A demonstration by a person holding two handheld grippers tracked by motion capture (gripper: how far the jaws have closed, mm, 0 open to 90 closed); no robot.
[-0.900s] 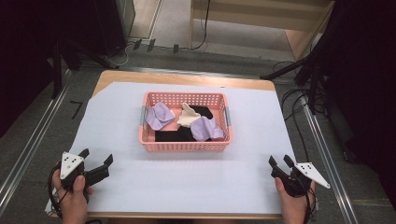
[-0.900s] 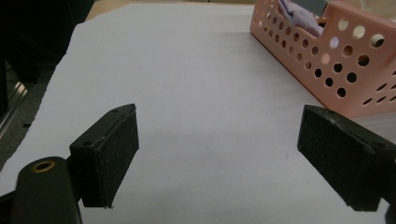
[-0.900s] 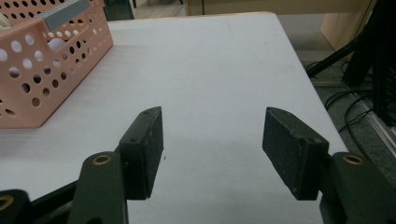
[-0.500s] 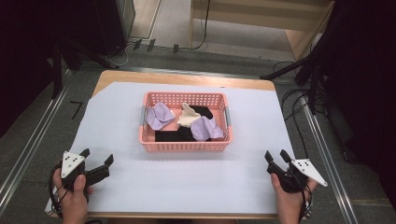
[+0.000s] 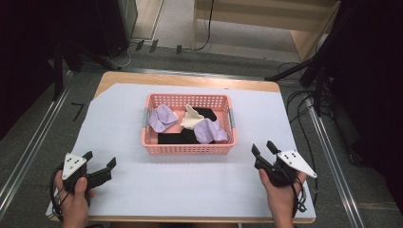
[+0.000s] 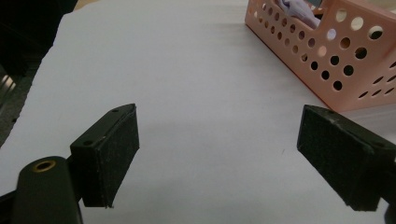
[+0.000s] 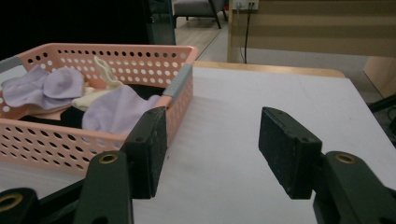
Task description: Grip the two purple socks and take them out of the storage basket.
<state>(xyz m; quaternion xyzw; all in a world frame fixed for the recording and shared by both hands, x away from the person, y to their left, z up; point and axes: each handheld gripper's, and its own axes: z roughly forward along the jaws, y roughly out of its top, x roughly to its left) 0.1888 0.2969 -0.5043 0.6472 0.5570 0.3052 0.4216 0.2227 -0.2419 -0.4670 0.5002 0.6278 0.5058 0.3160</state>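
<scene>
— Both sets of jaws spread wide, nothing between them! Left gripper (image 5: 100,161) near the left front edge, right gripper (image 5: 263,148) near the right.

— And the pink basket (image 5: 190,147)?

— Centre of the white sheet (image 5: 190,190), cloths (image 5: 209,129) inside; bare sheet all around it.

- Left gripper (image 5: 100,165): black body with two flat, rectangular black jaws, a grey three-cornered plate with dark dots on top, and a black cable looped at its 7 o'clock.
- Right gripper (image 5: 263,149): same black build, grey plate at 4 o'clock, brass-ringed screw holes on the jaw arms.
- Jaw pads: matte, grainy black.
</scene>
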